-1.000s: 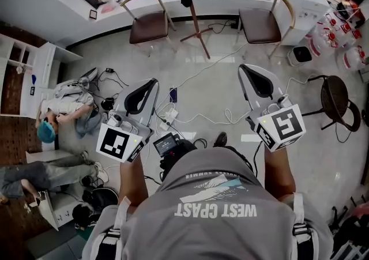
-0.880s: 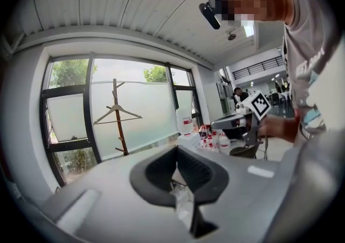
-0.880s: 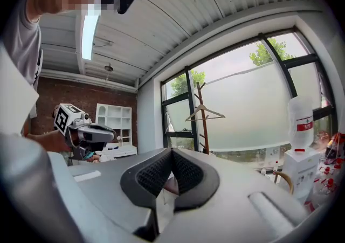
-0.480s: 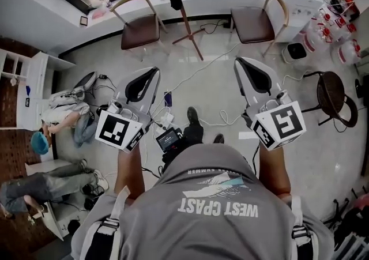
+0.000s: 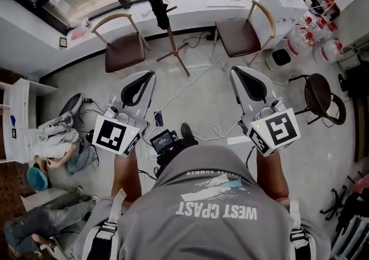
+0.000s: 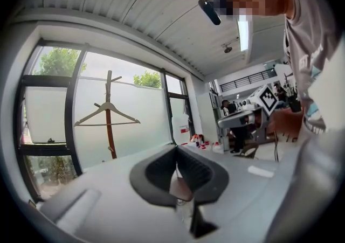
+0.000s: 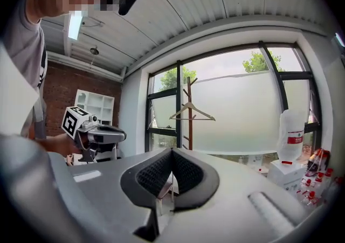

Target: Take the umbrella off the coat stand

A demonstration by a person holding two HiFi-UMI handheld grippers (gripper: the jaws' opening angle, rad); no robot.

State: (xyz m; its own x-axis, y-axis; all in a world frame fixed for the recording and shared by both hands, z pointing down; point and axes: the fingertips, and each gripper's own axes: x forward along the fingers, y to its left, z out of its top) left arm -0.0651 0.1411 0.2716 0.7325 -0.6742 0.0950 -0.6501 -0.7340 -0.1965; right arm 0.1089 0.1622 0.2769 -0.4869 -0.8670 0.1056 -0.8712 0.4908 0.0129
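Note:
The wooden coat stand (image 5: pixel 166 28) rises by the window at the top of the head view, between two chairs. A dark folded umbrella (image 5: pixel 159 12) hangs from one of its pegs. My left gripper (image 5: pixel 144 78) and right gripper (image 5: pixel 238 74) are held level side by side, well short of the stand, both shut with nothing in them. In the left gripper view the stand (image 6: pixel 110 129) carries a wooden hanger (image 6: pixel 107 112) ahead of my left gripper (image 6: pixel 176 150). In the right gripper view the stand (image 7: pixel 188 120) and hanger (image 7: pixel 192 110) show beyond my right gripper (image 7: pixel 172 153). The umbrella is hidden in both gripper views.
A brown chair (image 5: pixel 122 51) stands left of the stand and another (image 5: pixel 239 35) right of it. Cables (image 5: pixel 193 83) trail over the floor. A white dispenser (image 5: pixel 286 8), water bottles (image 5: pixel 323 40) and a round stool (image 5: pixel 320 94) are at the right. People (image 5: pixel 55 149) sit on the floor at the left.
Both grippers and the head camera have moved toward the window. The coat stand and chairs have come closer and shifted leftward in the head view. Both grippers stay shut.

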